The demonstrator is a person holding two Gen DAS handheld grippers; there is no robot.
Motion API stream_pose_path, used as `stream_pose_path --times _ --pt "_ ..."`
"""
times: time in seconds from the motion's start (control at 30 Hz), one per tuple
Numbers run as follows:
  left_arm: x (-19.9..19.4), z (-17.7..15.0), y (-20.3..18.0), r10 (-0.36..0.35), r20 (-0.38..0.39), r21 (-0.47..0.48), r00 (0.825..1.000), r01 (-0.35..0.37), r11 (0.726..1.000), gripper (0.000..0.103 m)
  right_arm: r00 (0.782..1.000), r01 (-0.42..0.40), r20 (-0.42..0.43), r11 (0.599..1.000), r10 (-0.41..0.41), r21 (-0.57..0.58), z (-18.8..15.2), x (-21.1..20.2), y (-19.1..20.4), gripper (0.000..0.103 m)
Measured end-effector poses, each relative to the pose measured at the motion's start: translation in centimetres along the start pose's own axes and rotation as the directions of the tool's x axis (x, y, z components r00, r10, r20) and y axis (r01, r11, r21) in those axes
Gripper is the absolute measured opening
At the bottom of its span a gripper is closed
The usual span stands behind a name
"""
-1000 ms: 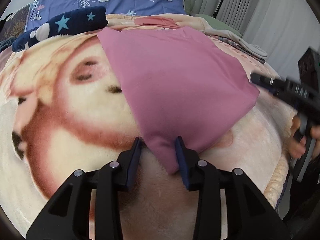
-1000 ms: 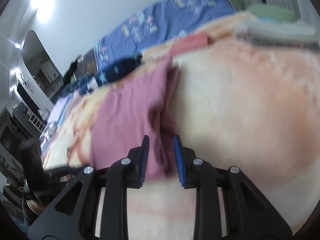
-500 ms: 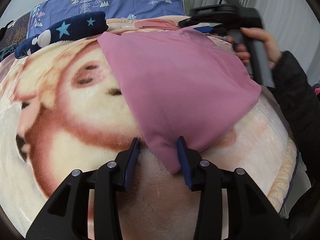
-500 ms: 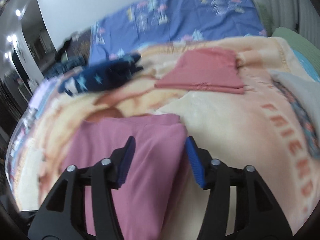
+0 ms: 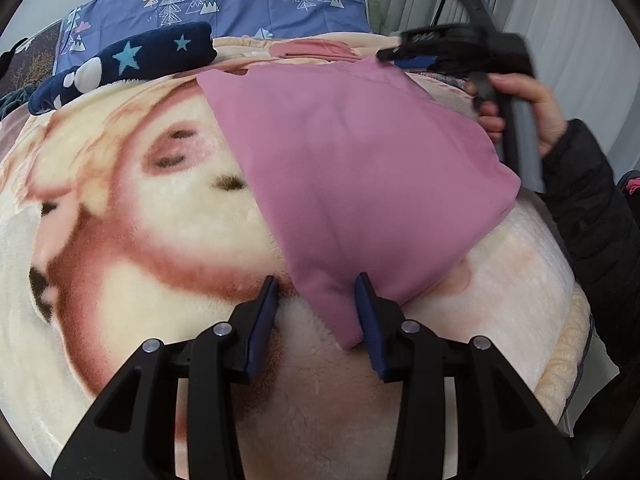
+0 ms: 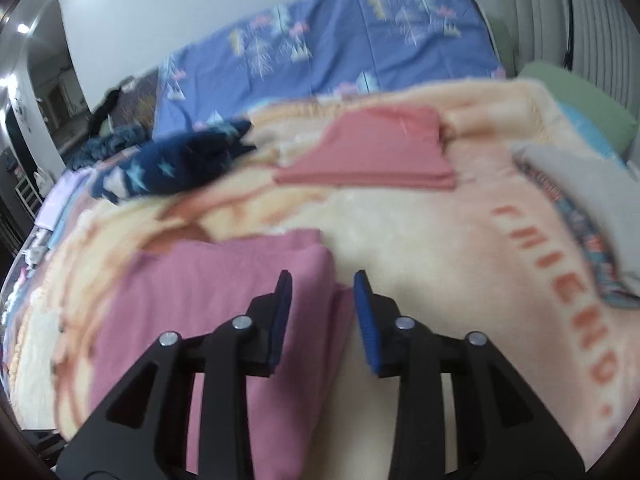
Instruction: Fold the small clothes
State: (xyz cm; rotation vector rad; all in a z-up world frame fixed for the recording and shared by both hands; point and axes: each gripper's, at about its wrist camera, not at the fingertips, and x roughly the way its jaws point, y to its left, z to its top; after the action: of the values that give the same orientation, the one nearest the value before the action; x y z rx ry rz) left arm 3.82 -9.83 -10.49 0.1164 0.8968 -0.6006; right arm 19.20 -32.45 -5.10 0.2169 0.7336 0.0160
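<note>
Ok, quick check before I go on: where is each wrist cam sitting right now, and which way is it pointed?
Left wrist: low at the near corner of the pink garment, looking along the bed; shows the left gripper, the right hand.
Right wrist: at the garment's far corner, facing the blue sheet; shows the right gripper.
Shared: pink garment, star-print cloth, folded salmon piece, blanket.

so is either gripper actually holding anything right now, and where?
Nothing held. Left gripper is open astride the pink cloth's near corner; right gripper is open over its far edge.
</note>
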Motion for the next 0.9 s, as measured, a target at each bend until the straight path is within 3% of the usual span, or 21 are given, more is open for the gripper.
stream_pose_path --times 0.13,0.2,0.27,0.33,0.37,0.47,0.53,0.6,0.67,0.8,0.9 --pt "0.0 -0.1 -0.2 0.007 0.002 0.003 1.0 -0.007 1.0 0.042 0.981 -0.182 0.037 0.97 0.19 -0.159 -2.7 -6.2 4.5 0.023" --pt "-0.1 -0.1 -0.3 0.011 0.004 0.005 1.0 -0.011 1.0 0.042 0.971 -0.228 0.022 0.95 0.238 -0.215 -4.8 -7.9 5.9 0.024" --pt "-0.2 -0.2 -0.4 0.017 0.006 0.009 1.0 -0.017 1.0 0.043 0.977 -0.211 -0.037 0.946 0.209 -0.244 -7.8 -8.1 6.5 0.028" --pt "-0.3 -0.3 -0.5 0.022 0.008 0.013 1.0 -0.022 1.0 0.043 0.992 -0.073 -0.119 0.964 0.043 -0.256 -10.6 -5.8 6.0 0.028" --pt "-0.3 -0.3 -0.6 0.023 0.009 0.016 1.0 -0.023 1.0 0.044 0.99 -0.051 -0.142 0.966 0.014 -0.255 -11.7 -4.8 5.6 0.027" --pt "-0.4 -0.4 -0.7 0.028 0.012 0.02 1.0 -0.028 0.999 0.044 0.992 -0.046 -0.122 0.969 0.017 -0.242 -11.9 -5.1 5.4 0.027" --pt "-0.5 -0.4 -0.5 0.022 0.012 0.014 1.0 -0.022 1.0 0.044 0.994 -0.032 -0.109 0.963 0.002 -0.269 -11.7 -5.6 6.2 0.037" --pt "-0.6 -0.5 -0.4 0.018 0.015 0.008 1.0 -0.019 1.0 0.045 0.995 -0.023 -0.104 0.958 -0.007 -0.287 -11.8 -5.9 6.6 0.038" --pt "-1.1 -0.6 -0.3 0.022 0.022 -0.001 1.0 -0.022 1.0 0.047 0.996 -0.033 -0.083 0.967 0.012 -0.251 -11.2 -7.0 6.1 0.038" --pt "-3.1 0.6 -0.4 0.021 0.065 0.005 0.998 -0.022 1.0 0.047 0.994 -0.106 -0.039 0.991 0.103 -0.083 -9.2 -9.2 2.8 0.052" --pt "-3.9 2.9 -0.1 0.01 0.1 -0.004 0.995 -0.01 1.0 0.048 0.996 -0.09 -0.017 0.995 0.09 -0.036 -7.6 -9.2 0.9 0.058"
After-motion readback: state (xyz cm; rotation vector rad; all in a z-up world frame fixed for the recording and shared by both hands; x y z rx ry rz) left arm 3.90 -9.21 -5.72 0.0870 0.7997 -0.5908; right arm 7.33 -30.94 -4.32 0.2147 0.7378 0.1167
